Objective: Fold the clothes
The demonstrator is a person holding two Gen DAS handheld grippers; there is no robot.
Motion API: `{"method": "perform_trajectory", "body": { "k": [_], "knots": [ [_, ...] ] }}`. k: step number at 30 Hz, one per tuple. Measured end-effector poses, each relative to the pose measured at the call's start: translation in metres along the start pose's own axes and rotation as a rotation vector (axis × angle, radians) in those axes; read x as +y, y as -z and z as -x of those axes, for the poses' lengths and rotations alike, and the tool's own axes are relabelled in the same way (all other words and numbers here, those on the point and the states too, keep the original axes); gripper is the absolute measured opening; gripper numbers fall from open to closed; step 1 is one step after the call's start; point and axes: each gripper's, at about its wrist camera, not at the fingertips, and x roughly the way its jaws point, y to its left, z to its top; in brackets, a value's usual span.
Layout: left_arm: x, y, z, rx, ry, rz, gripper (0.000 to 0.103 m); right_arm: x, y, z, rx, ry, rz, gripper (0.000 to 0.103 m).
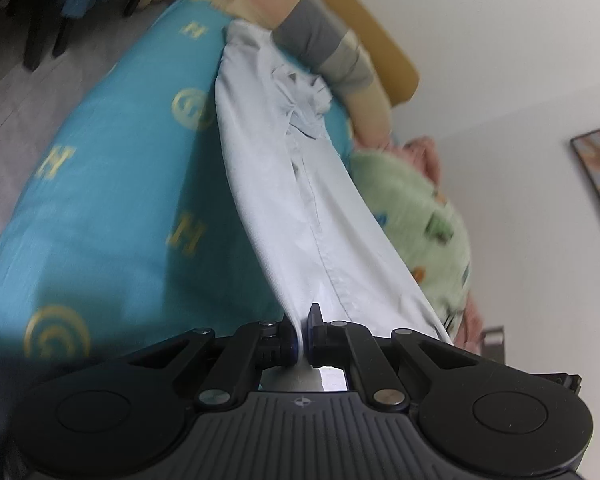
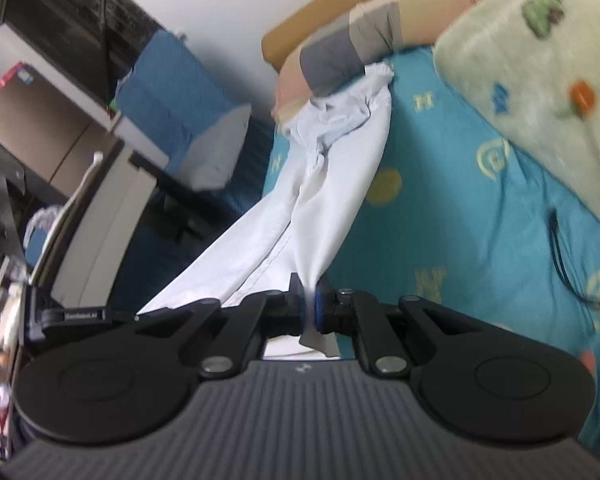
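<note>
I am seeing one garment, a pale grey-white piece of clothing (image 1: 284, 200), stretching long and narrow above the bed. A stitched seam is running down its length, and the cloth is creasing into soft lengthwise folds. Its far end is bunching into a crumpled wad, while the near end is narrowing to a pinched corner. In the right wrist view the same pale garment (image 2: 320, 184) is hanging taut, its lower edge sagging leftward.

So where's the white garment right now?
The white garment is stretched over the turquoise bedsheet, near the green blanket, pinched by both grippers.
</note>
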Motion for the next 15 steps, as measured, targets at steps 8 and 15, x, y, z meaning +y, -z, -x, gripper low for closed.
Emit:
{"method": "perform_trajectory", "body": {
  "k": [8,15],
  "knots": [
    [0.009,0.011,-0.022,0.055,-0.069,-0.015,0.004,-0.015,0.031,-0.005,0.073,0.01,-0.048,0.009],
    [-0.004,-0.065,-0.076,-0.004,-0.161,-0.048,0.004,-0.021,-0.036,-0.061,0.037,0.047,-0.021,0.009]
  ]
}}
